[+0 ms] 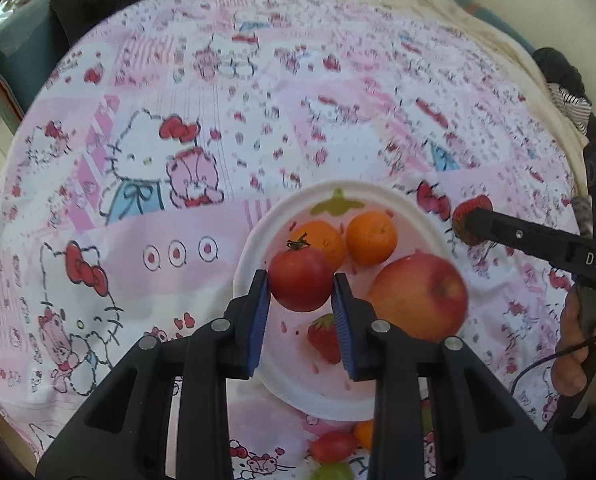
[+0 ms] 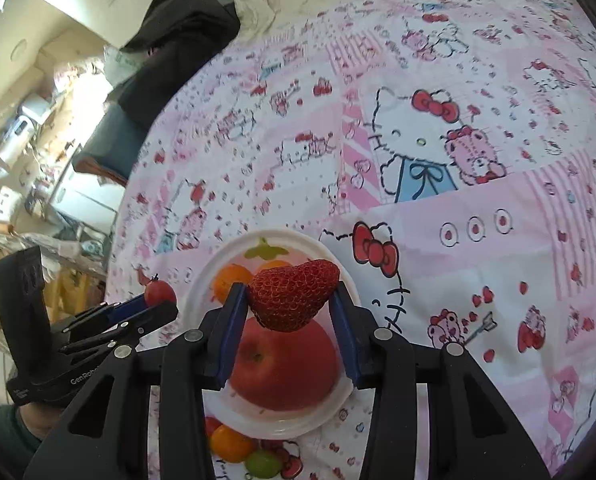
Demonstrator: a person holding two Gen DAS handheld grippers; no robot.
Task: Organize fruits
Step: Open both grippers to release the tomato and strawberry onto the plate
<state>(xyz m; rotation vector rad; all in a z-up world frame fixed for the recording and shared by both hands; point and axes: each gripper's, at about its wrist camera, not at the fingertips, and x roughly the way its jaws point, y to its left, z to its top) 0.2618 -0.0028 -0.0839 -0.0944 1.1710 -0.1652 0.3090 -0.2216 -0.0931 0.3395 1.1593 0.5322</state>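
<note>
A: Nearest the lens, the left claw (image 1: pixel 301 280) is clenched on a red tomato (image 1: pixel 301 278), held over the near-left part of the white plate (image 1: pixel 249 240). The right claw (image 2: pixel 293 294) grips a strawberry (image 2: pixel 293 294) by its sides, above the apple (image 2: pixel 283 364).

B: And what is in the plate?

A: Two oranges (image 1: pixel 372 236) at the far side, the apple at the right, and a second strawberry (image 1: pixel 325 338) lying on the plate floor below the tomato. More small fruit (image 2: pixel 233 442), something orange, red and green, lies on the patterned bedspread (image 2: pixel 458 240) just off the plate's near rim.

B: So both claws are mid-delivery, I would judge. What could spoil it?

A: The plate is crowded. Released from this height, the tomato could land on the strawberry under it, bruise it, or roll off over the low rim. The right strawberry looks soft, so a hard squeeze may crush it. Dropped onto the apple's curve, it would likely slide away.

B: And the claws themselves?

A: Both aim at one small plate, so they might knock together.
</note>
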